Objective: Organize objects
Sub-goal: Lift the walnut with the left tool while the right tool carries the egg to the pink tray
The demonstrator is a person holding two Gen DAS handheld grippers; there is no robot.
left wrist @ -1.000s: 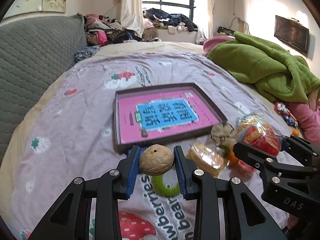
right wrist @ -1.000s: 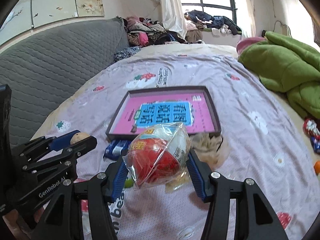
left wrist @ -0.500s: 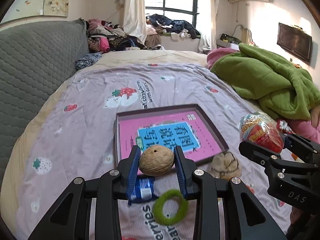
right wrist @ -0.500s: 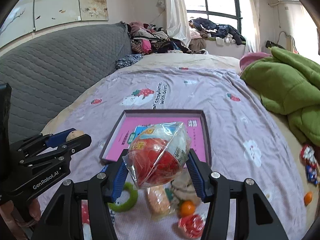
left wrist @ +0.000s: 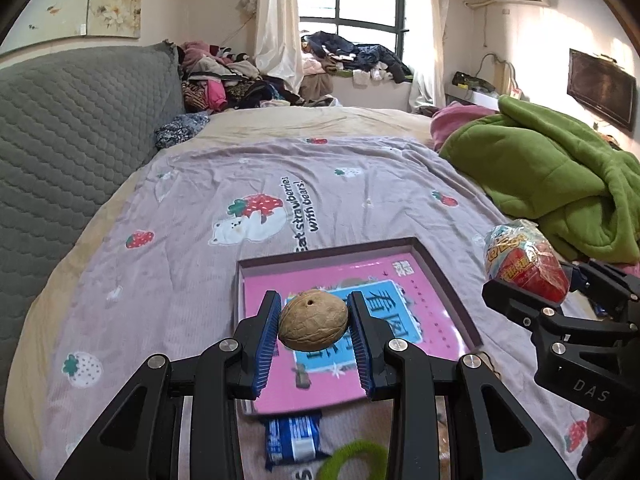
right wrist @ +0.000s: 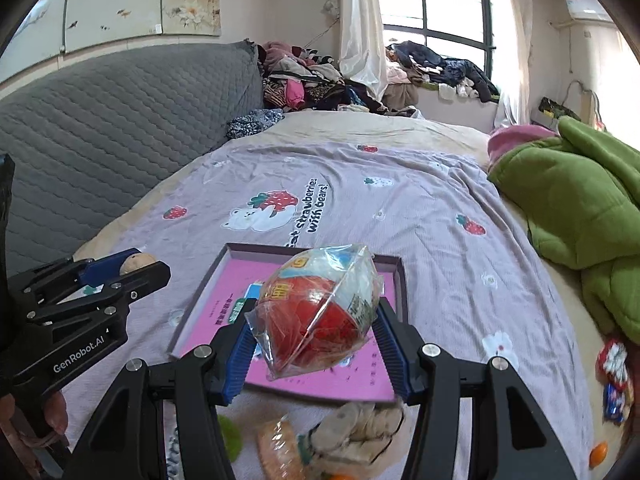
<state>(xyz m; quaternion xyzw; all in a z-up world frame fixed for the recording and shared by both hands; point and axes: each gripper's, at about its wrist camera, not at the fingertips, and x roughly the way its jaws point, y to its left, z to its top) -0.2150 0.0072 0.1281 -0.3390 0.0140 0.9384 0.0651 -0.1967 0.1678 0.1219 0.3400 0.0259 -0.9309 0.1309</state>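
Observation:
My left gripper [left wrist: 314, 322] is shut on a brown walnut [left wrist: 313, 325] and holds it above the near part of a shallow dark tray [left wrist: 448, 280] with a pink and blue card in its bottom. My right gripper [right wrist: 316, 326] is shut on a red and white toy egg in clear wrap [right wrist: 320, 312], held above the same tray [right wrist: 396, 280]. The right gripper with the egg [left wrist: 524, 258] shows at the right of the left wrist view. The left gripper with the walnut [right wrist: 136, 262] shows at the left of the right wrist view.
On the lilac bedsheet before the tray lie a blue snack packet [left wrist: 294, 440], a green ring [left wrist: 352, 460], a wrapped pastry [right wrist: 280, 452] and a beige fabric piece [right wrist: 360, 424]. A green blanket [left wrist: 552, 184] lies at the right, a grey quilted headboard [left wrist: 60, 152] at the left.
Both grippers have risen and moved forward over the tray with their loads. The loose items in front of the tray have slipped toward the bottom of both views.

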